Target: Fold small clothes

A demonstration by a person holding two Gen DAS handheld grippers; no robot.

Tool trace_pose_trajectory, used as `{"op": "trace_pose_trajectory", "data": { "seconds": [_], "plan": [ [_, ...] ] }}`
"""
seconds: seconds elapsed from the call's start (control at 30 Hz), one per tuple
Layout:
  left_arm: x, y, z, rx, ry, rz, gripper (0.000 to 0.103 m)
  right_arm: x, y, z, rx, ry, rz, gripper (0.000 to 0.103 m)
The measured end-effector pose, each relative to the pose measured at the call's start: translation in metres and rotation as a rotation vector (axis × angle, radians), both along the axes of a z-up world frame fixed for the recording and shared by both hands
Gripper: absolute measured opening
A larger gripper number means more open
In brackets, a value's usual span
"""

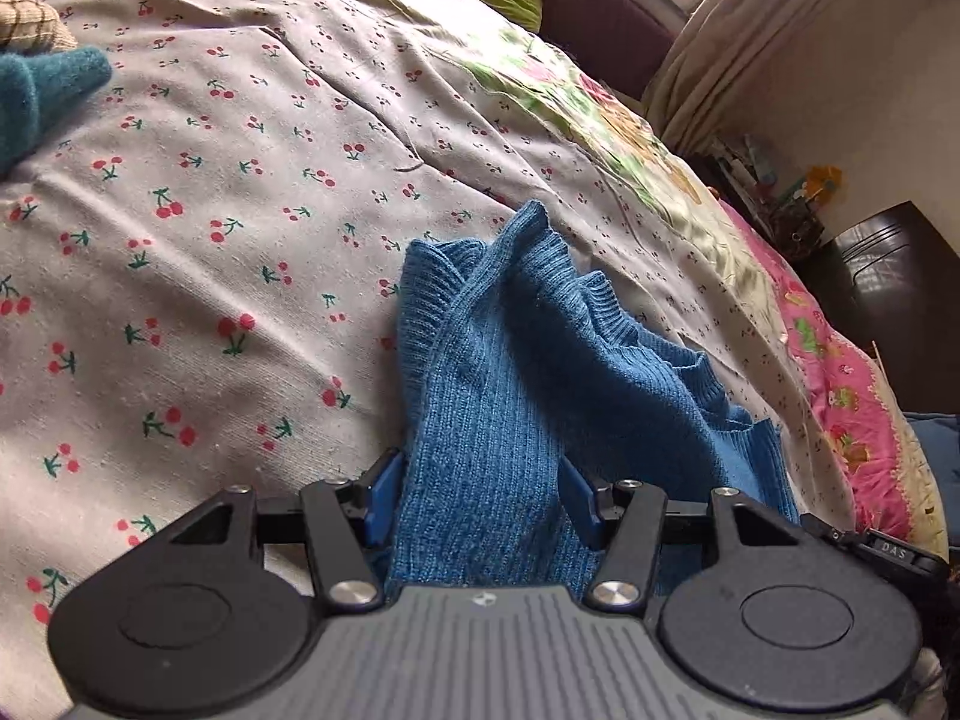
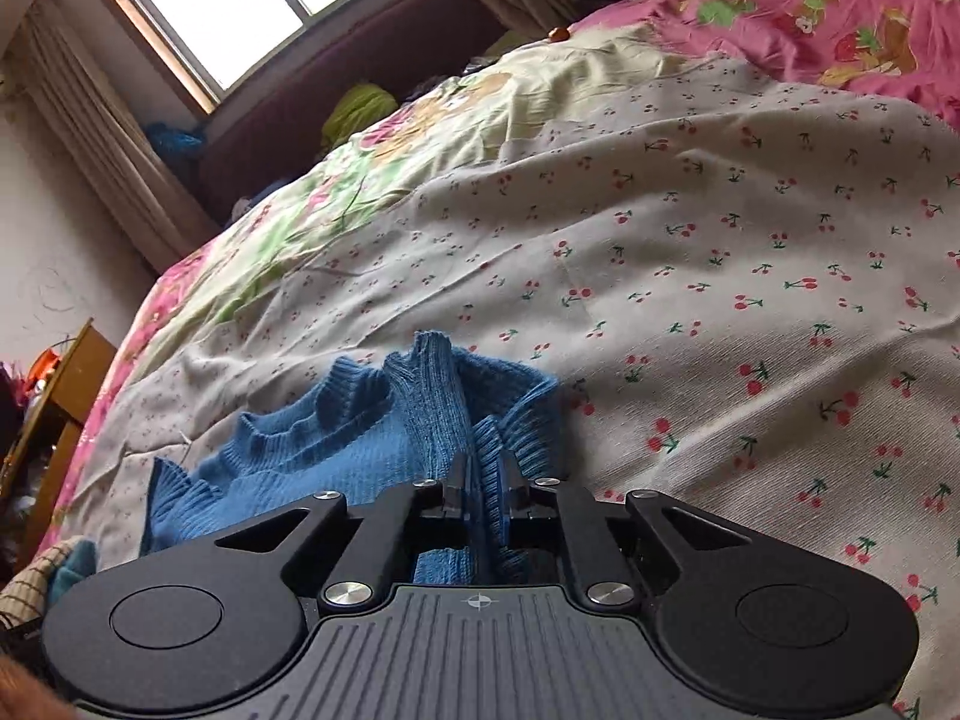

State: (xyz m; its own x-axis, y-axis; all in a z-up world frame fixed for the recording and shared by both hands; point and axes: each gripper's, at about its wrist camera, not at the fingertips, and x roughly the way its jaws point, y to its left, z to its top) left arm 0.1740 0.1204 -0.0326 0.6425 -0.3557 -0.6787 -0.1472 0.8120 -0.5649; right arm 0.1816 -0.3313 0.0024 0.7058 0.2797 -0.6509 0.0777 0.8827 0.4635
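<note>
Left gripper point(image 1: 483, 501): jaws stood fairly wide apart, with a thick bunch of the blue knit sweater point(image 1: 510, 384) filling the gap between the blue pads; the fabric touched both, so the jaws were grasping it. Right gripper point(image 2: 483, 489): jaws nearly closed, clenched on a narrow ribbed fold of the same blue knit sweater point(image 2: 372, 420).

The sweater lay crumpled on the bed, on the cherry-print sheet point(image 1: 210, 252), directly ahead of both grippers. In the left wrist view its long axis ran away from the jaws, up to a peaked ribbed edge, with the rest spilling to the right. In the right wrist view the bulk spread to the left of the jaws, a ribbed opening facing up.

A teal fleece item point(image 1: 42, 96) lay well apart at the left edge.
</note>
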Motion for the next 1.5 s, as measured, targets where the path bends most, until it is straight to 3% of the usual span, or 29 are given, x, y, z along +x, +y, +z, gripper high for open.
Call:
{"op": "trace_pose_trajectory", "data": {
  "seconds": [0.27, 0.37, 0.43, 0.5, 0.53, 0.57, 0.7, 0.8, 0.93, 1.17, 1.27, 1.37, 1.43, 1.5],
  "plan": [
    [0.000, 0.000, 0.002, -0.011, -0.001, 0.003, 0.066, 0.016, 0.006, 0.006, -0.001, -0.022, 0.006, 0.021],
    [0.002, -0.001, 0.000, -0.013, 0.001, 0.005, 0.066, 0.024, 0.015, 0.005, -0.043, -0.019, 0.044, 0.036],
    [0.002, -0.001, 0.000, -0.014, 0.000, 0.009, 0.066, 0.032, 0.023, -0.001, -0.082, -0.006, 0.062, 0.037],
    [0.002, -0.002, 0.001, -0.011, -0.002, 0.008, 0.066, 0.038, 0.029, -0.006, -0.132, -0.003, 0.058, 0.032],
    [0.002, -0.002, 0.001, -0.009, -0.003, 0.008, 0.066, 0.039, 0.030, -0.008, -0.148, 0.001, 0.043, 0.015],
    [0.002, -0.002, 0.001, -0.009, -0.003, 0.009, 0.066, 0.041, 0.029, -0.009, -0.152, 0.006, 0.029, 0.005],
    [-0.002, -0.001, -0.003, -0.019, -0.012, 0.022, 0.067, 0.037, 0.010, -0.006, -0.099, -0.006, -0.036, 0.005],
    [-0.008, -0.002, -0.007, -0.026, -0.021, 0.038, 0.067, 0.040, 0.005, -0.020, -0.099, 0.046, -0.056, 0.004],
    [-0.018, -0.002, -0.006, -0.011, -0.041, 0.050, 0.067, 0.035, 0.002, -0.003, -0.074, -0.027, -0.084, 0.004],
    [-0.025, 0.005, -0.011, -0.048, -0.059, 0.082, 0.067, 0.048, 0.022, -0.015, -0.235, 0.051, -0.046, 0.006],
    [-0.031, 0.005, -0.013, -0.050, -0.085, 0.084, 0.067, 0.039, 0.026, 0.005, -0.270, 0.018, -0.078, 0.015],
    [-0.032, 0.004, -0.012, -0.042, -0.095, 0.068, 0.067, 0.034, 0.045, 0.037, -0.352, -0.055, -0.080, 0.015],
    [-0.033, 0.006, -0.012, -0.058, -0.094, 0.062, 0.067, 0.036, 0.073, 0.056, -0.332, -0.086, -0.003, 0.016],
    [-0.033, 0.008, -0.012, -0.068, -0.093, 0.057, 0.067, 0.042, 0.111, 0.064, -0.283, -0.076, 0.132, 0.024]
  ]
}}
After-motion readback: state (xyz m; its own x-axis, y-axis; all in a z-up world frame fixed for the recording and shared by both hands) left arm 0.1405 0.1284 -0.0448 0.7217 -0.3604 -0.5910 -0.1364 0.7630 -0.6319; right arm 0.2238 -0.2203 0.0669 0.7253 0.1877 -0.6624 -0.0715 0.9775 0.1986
